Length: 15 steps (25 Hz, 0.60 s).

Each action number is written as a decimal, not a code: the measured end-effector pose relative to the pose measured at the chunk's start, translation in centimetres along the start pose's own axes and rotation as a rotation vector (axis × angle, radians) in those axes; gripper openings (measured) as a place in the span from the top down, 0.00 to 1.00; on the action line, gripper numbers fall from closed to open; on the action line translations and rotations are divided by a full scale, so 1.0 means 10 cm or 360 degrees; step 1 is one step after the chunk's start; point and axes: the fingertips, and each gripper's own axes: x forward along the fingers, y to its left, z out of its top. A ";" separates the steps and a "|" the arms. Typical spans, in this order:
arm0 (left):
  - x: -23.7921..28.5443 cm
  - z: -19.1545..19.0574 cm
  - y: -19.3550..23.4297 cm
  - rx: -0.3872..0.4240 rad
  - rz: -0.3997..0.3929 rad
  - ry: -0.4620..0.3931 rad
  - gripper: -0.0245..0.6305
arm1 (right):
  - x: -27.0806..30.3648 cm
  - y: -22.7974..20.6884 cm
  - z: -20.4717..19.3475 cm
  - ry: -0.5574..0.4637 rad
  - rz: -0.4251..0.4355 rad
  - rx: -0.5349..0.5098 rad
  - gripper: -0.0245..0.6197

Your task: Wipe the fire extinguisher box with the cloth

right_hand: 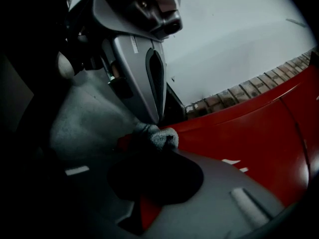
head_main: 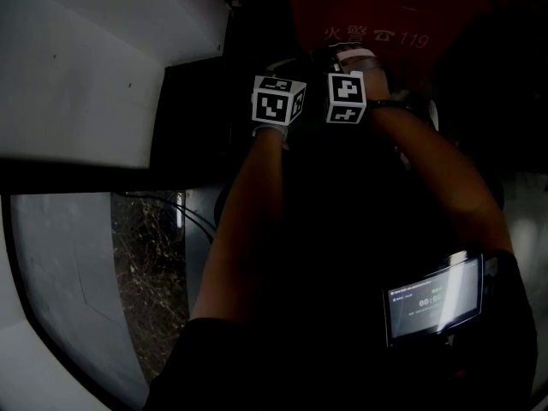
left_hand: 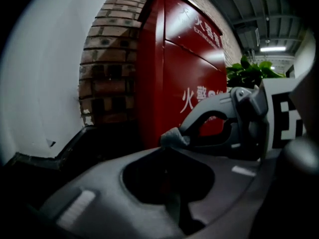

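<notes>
Reaching far forward, 2 forearms (head_main: 244, 212) are held side by side. The left gripper (left_hand: 172, 139) and right gripper (right_hand: 149, 147) are each clamped on the grey cloth (right_hand: 160, 136), just beside the red fire extinguisher box (left_hand: 169, 68).

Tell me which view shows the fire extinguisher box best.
The left gripper view: the fire extinguisher box stands with side, front and lettering lit. The right gripper view shows only a red panel of it; the head view a dim lettered strip.
</notes>
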 end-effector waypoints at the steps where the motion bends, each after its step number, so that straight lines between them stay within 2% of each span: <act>1: 0.03 -0.04 -0.02 0.0018 -0.0013 0.0029 0.96 | 0.03 0.04 0.00 0.0000 0.0006 0.0005 0.91; 9: 0.18 -0.31 -0.08 0.0088 -0.0074 0.0206 0.96 | 0.26 0.36 -0.04 0.0009 0.0087 0.0038 0.91; 15: 0.21 -0.45 -0.05 0.0118 -0.0072 0.0313 0.96 | 0.44 0.62 -0.09 0.0036 0.0175 0.0038 0.91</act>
